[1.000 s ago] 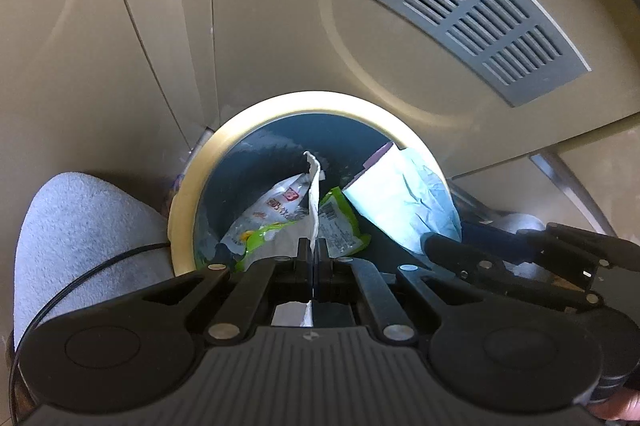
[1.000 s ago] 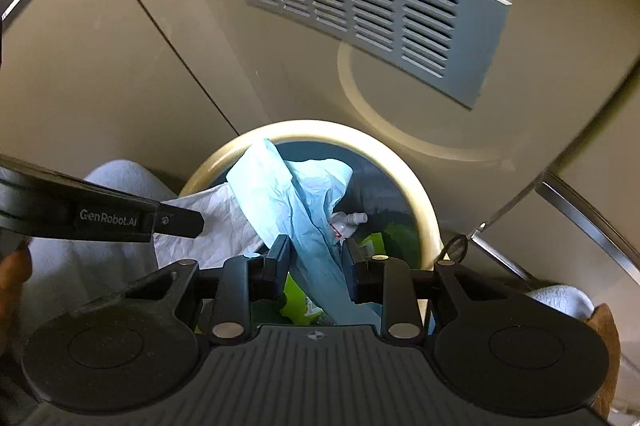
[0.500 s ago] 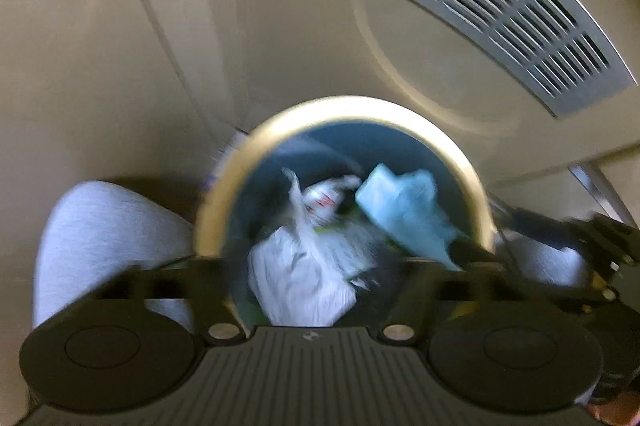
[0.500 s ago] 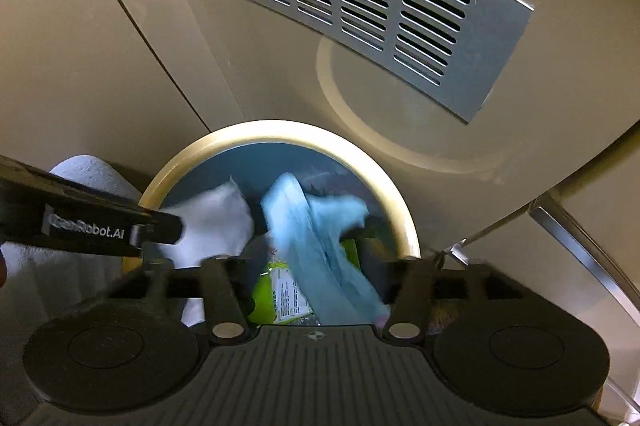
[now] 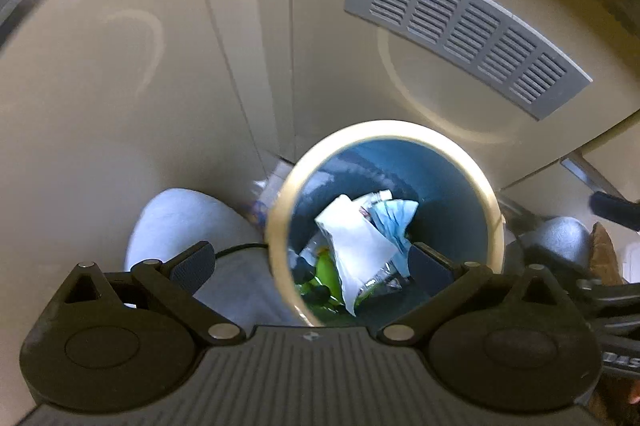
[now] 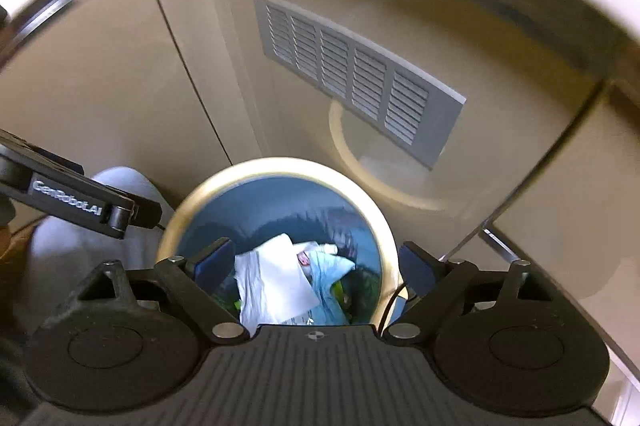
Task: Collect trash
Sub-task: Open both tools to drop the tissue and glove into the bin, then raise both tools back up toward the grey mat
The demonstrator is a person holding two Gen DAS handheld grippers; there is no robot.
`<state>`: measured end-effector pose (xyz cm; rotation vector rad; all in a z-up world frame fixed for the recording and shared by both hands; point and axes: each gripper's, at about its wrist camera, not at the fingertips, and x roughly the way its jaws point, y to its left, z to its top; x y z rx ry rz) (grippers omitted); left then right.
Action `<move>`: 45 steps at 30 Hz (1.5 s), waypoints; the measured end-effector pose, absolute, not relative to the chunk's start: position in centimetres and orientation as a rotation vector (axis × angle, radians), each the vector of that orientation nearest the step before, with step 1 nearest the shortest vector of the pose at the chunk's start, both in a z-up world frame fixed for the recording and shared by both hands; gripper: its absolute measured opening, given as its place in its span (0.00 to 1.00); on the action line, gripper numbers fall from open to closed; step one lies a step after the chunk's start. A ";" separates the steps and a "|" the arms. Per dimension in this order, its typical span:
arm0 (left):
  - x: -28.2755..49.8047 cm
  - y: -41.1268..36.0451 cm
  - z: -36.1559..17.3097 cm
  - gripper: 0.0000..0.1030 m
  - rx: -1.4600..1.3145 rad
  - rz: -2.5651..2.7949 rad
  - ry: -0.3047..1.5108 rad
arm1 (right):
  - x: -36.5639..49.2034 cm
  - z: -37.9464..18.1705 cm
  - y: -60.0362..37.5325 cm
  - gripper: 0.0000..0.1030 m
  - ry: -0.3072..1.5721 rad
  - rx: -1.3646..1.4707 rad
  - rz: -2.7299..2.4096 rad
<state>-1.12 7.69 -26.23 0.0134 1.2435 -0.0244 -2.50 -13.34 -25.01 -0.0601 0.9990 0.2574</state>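
Note:
A round bin with a cream rim (image 5: 384,130) and a blue inside stands on the floor under both grippers. In it lie a white paper (image 5: 352,246), a light-blue sheet (image 5: 394,216) and a green wrapper (image 5: 326,270). My left gripper (image 5: 311,264) hangs above the bin with its jaws still opening and nothing between them. In the right wrist view the same bin rim (image 6: 280,166) holds the white paper (image 6: 276,286) and the blue sheet (image 6: 332,274). My right gripper (image 6: 313,264) is also above it, jaws opening and empty. The left gripper's body (image 6: 80,206) shows at the left.
A beige cabinet front with a grey vent grille (image 5: 460,26) rises behind the bin. The person's grey-clad knee (image 5: 180,218) is just left of the bin, another knee (image 5: 560,238) to its right. A metal rail (image 5: 588,174) runs at the right.
Both grippers opened and let go: the white paper left the left gripper, the blue sheet the right, and both dropped into the bin. Both grippers rose away from it.

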 end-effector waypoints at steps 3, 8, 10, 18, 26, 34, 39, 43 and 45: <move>-2.2 8.0 -24.7 1.00 0.001 -0.009 1.215 | -3.9 -22.9 -13.8 0.90 0.943 -0.050 0.269; -3.4 7.7 -22.4 1.00 0.005 -0.018 1.157 | -5.6 -21.3 -12.7 0.91 0.887 -0.083 0.289; -4.1 7.0 -21.8 1.00 0.027 -0.031 1.134 | -5.9 -21.4 -12.3 0.91 0.882 -0.099 0.295; -4.9 6.2 -21.3 1.00 0.074 -0.036 1.110 | -6.3 -21.4 -11.8 0.91 0.867 -0.104 0.285; -5.2 6.5 -20.7 1.00 0.085 -0.029 1.085 | -6.7 -21.2 -11.9 0.91 0.851 -0.098 0.279; -5.1 7.4 -18.4 1.00 0.060 -0.016 1.024 | -7.3 -20.1 -12.1 0.91 0.811 -0.105 0.264; -4.4 8.0 -16.0 1.00 0.031 -0.019 0.976 | -7.7 -18.5 -12.5 0.91 0.753 -0.121 0.258; -3.5 7.8 -13.1 1.00 0.033 -0.034 0.901 | -7.8 -16.5 -13.3 0.91 0.695 -0.111 0.266; -3.0 7.6 -11.5 1.00 0.037 -0.045 0.854 | -7.8 -15.1 -13.6 0.91 0.654 -0.101 0.267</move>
